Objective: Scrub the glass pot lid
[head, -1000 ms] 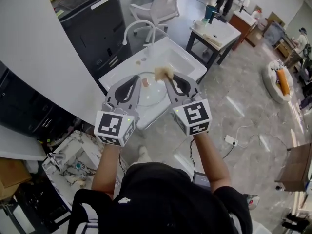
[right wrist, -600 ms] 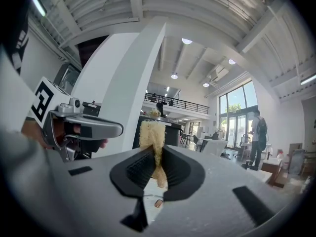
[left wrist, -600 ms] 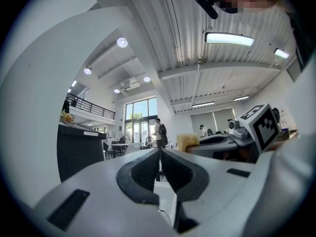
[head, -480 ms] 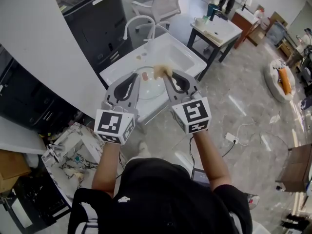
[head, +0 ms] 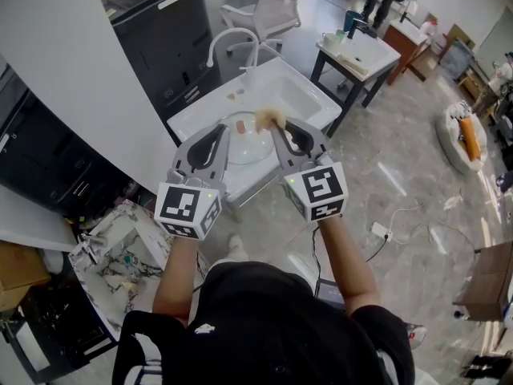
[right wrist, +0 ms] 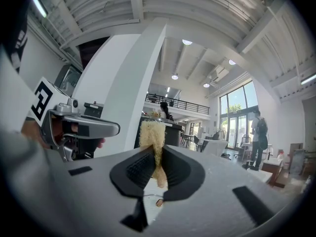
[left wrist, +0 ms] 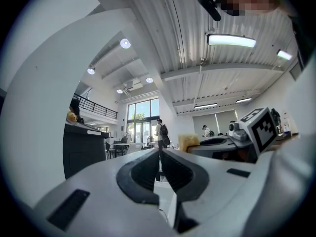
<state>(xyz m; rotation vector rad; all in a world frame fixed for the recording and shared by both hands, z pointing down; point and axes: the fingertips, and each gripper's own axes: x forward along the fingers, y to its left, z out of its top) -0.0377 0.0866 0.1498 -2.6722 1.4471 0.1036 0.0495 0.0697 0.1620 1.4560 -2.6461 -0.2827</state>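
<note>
The glass pot lid (head: 243, 145) lies in the white sink (head: 298, 92), below and between my two grippers. My left gripper (head: 226, 128) hovers over the lid's left side, jaws pressed together with nothing between them. In the left gripper view the left gripper (left wrist: 159, 151) points out level into the room, and no lid shows there. My right gripper (head: 273, 127) is shut on a yellow sponge (head: 268, 119) above the lid's right edge. The sponge (right wrist: 152, 132) sticks up out of the right gripper (right wrist: 154, 149). Whether the sponge touches the lid I cannot tell.
A curved white faucet (head: 232, 42) stands behind the sink, with small items (head: 235, 96) on the rim. A black cabinet (head: 160, 30) stands to the left and a white curved wall (head: 72, 87) is close by. A small table (head: 361, 54) is beyond the sink, and clutter (head: 120, 255) lies on the floor at left.
Both grippers keep their pose and their grip. The head view has shifted slightly, so the sink and lid sit a little higher in the picture.
</note>
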